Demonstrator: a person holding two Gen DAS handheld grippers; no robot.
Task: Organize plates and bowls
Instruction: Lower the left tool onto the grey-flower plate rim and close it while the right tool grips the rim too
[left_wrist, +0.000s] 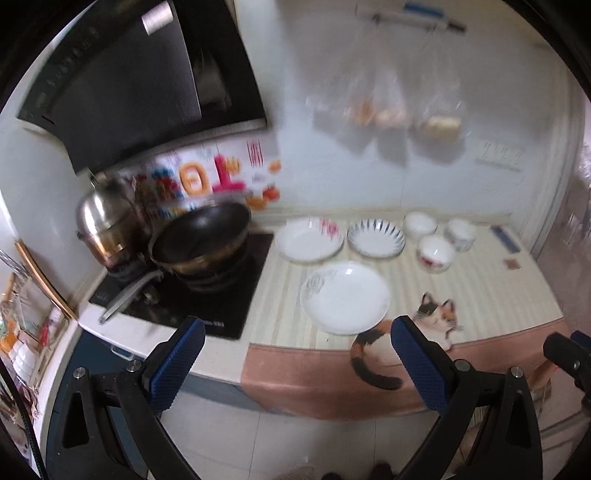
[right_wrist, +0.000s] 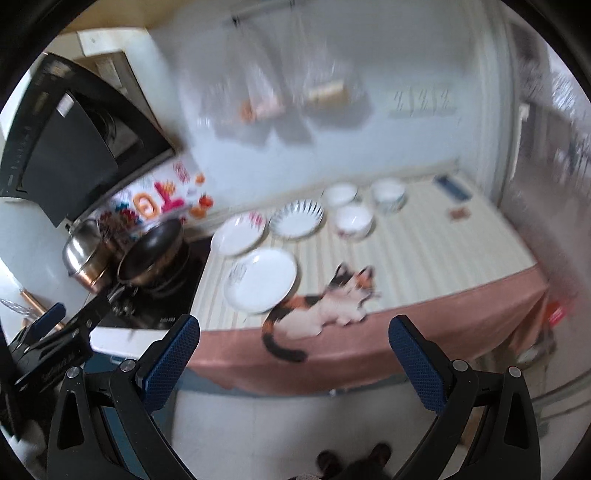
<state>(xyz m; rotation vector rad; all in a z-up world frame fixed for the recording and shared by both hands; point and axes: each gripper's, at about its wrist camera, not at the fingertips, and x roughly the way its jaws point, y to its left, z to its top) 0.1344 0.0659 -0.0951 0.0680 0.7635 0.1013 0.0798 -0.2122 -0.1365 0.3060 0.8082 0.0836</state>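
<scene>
Wok (left_wrist: 202, 236) left of plates (left_wrist: 345, 297) | pot (left_wrist: 103, 225) behind | counter (left_wrist: 491, 295)

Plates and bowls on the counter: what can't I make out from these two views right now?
- Bowls: both views motion-blurred; patterns unreadable.
- Hanging bags: contents smeared, unidentifiable.
- Front plate: left-rim marking too blurred.
- Left tongs and right tongs: open, empty.
</scene>
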